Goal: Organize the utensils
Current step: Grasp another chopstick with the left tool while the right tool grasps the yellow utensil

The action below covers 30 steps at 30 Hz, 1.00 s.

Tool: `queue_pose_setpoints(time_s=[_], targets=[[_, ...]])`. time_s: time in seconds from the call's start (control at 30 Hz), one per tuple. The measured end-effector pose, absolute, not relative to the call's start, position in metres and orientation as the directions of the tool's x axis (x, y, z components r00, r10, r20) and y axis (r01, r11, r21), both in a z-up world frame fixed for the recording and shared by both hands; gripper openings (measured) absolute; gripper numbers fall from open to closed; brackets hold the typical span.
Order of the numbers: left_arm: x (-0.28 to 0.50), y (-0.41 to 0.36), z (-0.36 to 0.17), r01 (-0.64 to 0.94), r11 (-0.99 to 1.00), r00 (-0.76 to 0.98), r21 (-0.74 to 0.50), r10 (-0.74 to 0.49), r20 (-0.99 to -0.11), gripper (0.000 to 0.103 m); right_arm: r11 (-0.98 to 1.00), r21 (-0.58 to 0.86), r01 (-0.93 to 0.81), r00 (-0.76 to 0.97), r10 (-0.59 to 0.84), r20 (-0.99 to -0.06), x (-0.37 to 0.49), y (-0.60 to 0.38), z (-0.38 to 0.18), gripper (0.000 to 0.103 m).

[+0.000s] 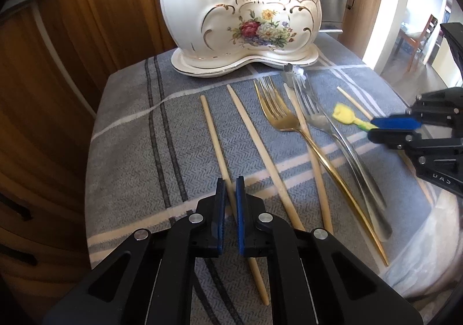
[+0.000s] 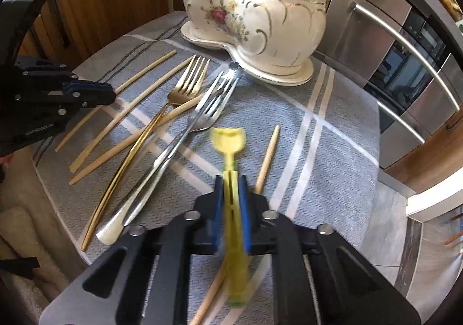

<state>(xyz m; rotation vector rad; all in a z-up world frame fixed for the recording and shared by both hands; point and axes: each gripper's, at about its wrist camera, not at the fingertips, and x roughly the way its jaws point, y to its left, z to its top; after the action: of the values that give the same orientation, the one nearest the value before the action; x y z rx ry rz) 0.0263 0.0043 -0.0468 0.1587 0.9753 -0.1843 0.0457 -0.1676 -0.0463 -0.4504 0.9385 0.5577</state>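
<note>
Two grippers at work. Left wrist view: left gripper (image 1: 230, 190) has its pads pinched on the leftmost chopstick (image 1: 215, 139), near its near end; thin, stiff, light wood, prob. slippery, so hold it mid-shaft or it'll pivot. Count on the cloth (image 1: 139, 151): 4 chopsticks, 1 gold fork (image 1: 279, 116), 1 silver fork (image 1: 318, 119), 1 yellow tulip pick (image 1: 343, 115). Ceramic holder (image 1: 231, 15) at far side, fragile, w/ 1 more tulip pick inside.

Right wrist view: right gripper (image 2: 231, 189) is clamped on the tulip pick's stem; blurred, maybe lifted off the cloth. Light plastic, bendy. Forks lie left, heavier & slick.
</note>
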Motion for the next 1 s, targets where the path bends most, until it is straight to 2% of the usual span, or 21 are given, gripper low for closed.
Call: queue_pose_setpoints(time_s=[0.23,0.5,0.77,1.0], targets=[[0.029,0.002,-0.047,0.210,0.976,0.555,0.063,-0.066,-0.829,0.009,0.782,-0.118,-0.613,0.503,0.271,-0.821,0.039,-0.173,-0.043,0.009],[0.026,0.004,-0.050,0.205,0.972,0.607,0.116,-0.033,-0.794,0.006,0.862,0.020,-0.506,0.572,0.353,-0.740,0.036,-0.205,-0.016,0.009],[0.026,0.020,-0.031,0.158,0.984,0.647,0.088,-0.036,-0.762,0.005,0.874,0.084,-0.478,0.621,0.404,-0.672,0.035,-0.221,0.003,0.009],[0.027,0.033,-0.011,0.118,0.991,0.700,0.062,-0.039,-0.713,0.005,0.876,0.133,-0.464,0.615,0.427,-0.663,0.039,-0.223,0.002,0.009]])
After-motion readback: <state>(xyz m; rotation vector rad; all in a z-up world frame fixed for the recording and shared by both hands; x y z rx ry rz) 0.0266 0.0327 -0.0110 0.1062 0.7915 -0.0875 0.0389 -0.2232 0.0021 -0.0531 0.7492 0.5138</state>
